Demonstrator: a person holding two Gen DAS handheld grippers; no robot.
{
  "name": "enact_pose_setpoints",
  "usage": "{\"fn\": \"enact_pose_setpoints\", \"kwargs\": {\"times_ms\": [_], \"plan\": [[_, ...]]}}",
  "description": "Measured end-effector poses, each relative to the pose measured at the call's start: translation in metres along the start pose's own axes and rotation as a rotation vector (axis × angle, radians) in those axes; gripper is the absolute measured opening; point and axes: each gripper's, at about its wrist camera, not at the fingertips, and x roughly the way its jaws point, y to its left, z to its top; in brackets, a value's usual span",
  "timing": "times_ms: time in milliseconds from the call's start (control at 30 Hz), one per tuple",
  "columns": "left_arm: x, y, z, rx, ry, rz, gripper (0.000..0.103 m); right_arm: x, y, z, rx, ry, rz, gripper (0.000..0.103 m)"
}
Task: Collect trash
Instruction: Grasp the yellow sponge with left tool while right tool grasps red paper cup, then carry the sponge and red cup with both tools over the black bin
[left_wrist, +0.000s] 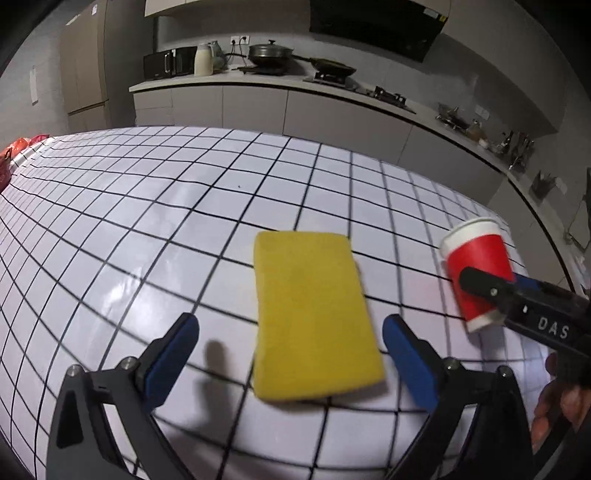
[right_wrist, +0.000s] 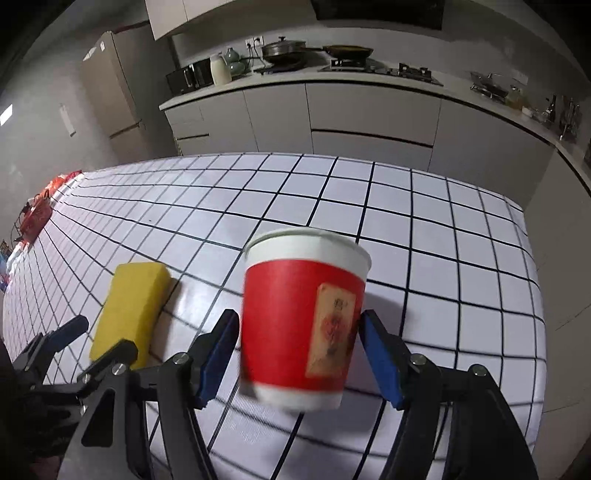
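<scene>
A yellow sponge (left_wrist: 314, 314) lies flat on the white grid-patterned table (left_wrist: 147, 221). My left gripper (left_wrist: 290, 332) is open, its blue pads on either side of the sponge's near half, not touching it. A red paper cup (right_wrist: 303, 321) with a white rim stands between the pads of my right gripper (right_wrist: 299, 328), which is shut on it. The cup (left_wrist: 476, 273) and the right gripper's finger also show at the right in the left wrist view. The sponge (right_wrist: 129, 306) and the left gripper (right_wrist: 99, 339) show at the left in the right wrist view.
Red and orange packaging (left_wrist: 14, 158) sits at the table's far left edge. A kitchen counter (left_wrist: 295, 85) with a microwave, pots and a stove runs behind the table. The table's right edge (right_wrist: 532, 258) is close to the cup.
</scene>
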Motion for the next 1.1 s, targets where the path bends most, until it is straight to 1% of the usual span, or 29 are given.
{"fn": "enact_pose_setpoints", "kwargs": {"times_ms": [133,300,367,400,433,467,500,533,633,767,933,1100], "plan": [[0.012,0.002,0.002,-0.005,0.024,0.033,0.1,0.006,0.002,0.001,-0.006,0.005,-0.003,0.069],[0.011,-0.004,0.001,0.007,0.031,0.056,0.1,0.007,0.004,-0.007,-0.028,0.007,-0.023,0.069],[0.012,-0.009,-0.001,0.025,0.037,0.072,0.099,0.007,0.006,-0.01,-0.027,0.013,-0.016,0.069],[0.012,-0.01,0.0,0.032,0.038,0.081,0.094,0.007,0.006,-0.011,-0.027,0.013,-0.015,0.063],[0.01,-0.011,-0.001,0.037,0.027,0.084,0.087,0.005,0.007,-0.011,-0.031,0.011,-0.02,0.062],[0.006,-0.012,-0.002,0.056,0.013,0.086,0.066,0.001,0.007,-0.013,-0.035,0.007,-0.017,0.061],[0.004,-0.013,-0.002,0.062,0.012,0.075,0.058,-0.004,0.008,-0.014,-0.039,-0.001,-0.011,0.061],[0.002,-0.012,-0.003,0.051,0.016,0.051,0.058,-0.009,0.008,-0.015,-0.046,-0.011,-0.012,0.061],[-0.014,-0.01,-0.012,0.034,-0.001,0.018,0.056,-0.032,0.007,-0.022,-0.068,-0.046,-0.014,0.06],[-0.04,-0.017,-0.026,0.04,-0.034,-0.002,0.056,-0.063,0.001,-0.032,-0.078,-0.083,-0.017,0.06],[-0.084,-0.041,-0.046,0.071,-0.083,-0.046,0.056,-0.109,-0.011,-0.053,-0.08,-0.129,-0.022,0.06],[-0.122,-0.076,-0.074,0.103,-0.116,-0.093,0.056,-0.161,-0.031,-0.092,-0.07,-0.165,-0.024,0.06]]}}
